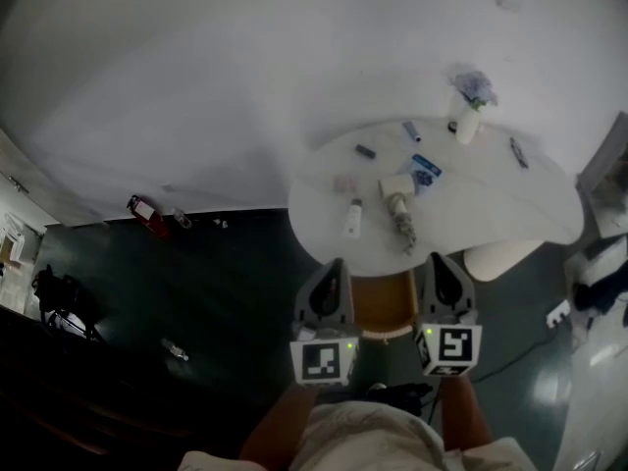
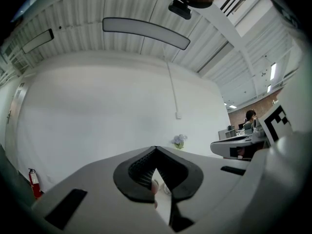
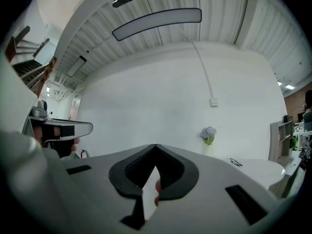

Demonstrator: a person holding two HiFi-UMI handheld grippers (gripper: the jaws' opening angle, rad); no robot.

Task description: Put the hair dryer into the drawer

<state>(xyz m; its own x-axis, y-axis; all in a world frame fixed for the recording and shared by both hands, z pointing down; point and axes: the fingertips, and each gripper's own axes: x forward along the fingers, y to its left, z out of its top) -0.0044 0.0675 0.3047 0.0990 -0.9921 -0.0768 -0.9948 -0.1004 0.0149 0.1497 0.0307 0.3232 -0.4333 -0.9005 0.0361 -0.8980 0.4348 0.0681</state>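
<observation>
The hair dryer (image 1: pixel 398 207), white with a grey end, lies on the round white table (image 1: pixel 510 214) near the table's middle. Under the table's near edge a brown wooden piece (image 1: pixel 381 302) shows; I cannot tell whether it is the drawer. My left gripper (image 1: pixel 334 266) and right gripper (image 1: pixel 438 260) hover side by side at that near edge, short of the dryer, both pointing level. In the left gripper view the jaws (image 2: pixel 156 148) meet at their tips with nothing held. The right gripper (image 3: pixel 156 146) looks the same in its own view.
A white bottle (image 1: pixel 353 217), a flower vase (image 1: pixel 469 106), glasses (image 1: pixel 518 152) and small items lie on the table. A white stool (image 1: pixel 500 258) stands at the right. A red fire extinguisher (image 1: pixel 147 214) leans at the wall. A person (image 2: pixel 250 116) sits at distant desks.
</observation>
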